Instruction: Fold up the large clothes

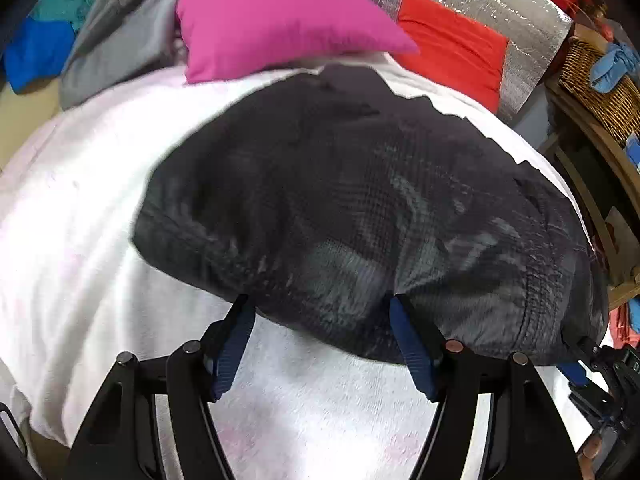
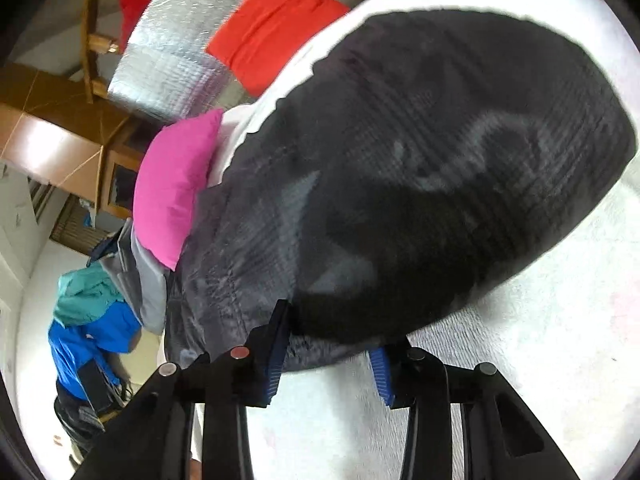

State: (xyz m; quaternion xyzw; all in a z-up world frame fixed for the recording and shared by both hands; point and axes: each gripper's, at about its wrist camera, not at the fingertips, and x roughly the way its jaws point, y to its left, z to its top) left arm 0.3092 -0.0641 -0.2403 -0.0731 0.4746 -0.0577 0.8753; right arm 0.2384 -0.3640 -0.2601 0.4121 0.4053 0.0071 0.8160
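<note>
White fleece-covered bed w/ dark garment, pink pillow lying on it.

Jacket lies on blanket; two cushions at far edge, clothes pile far left, wicker basket far right.

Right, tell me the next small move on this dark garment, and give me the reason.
Probably close both grippers on the near hem. The left gripper and right gripper both stand open, their blue pads at the near edge of the dark garment, which lies bunched on the white blanket. Neither one grips cloth yet, so no fold can begin until they pinch it.
</note>
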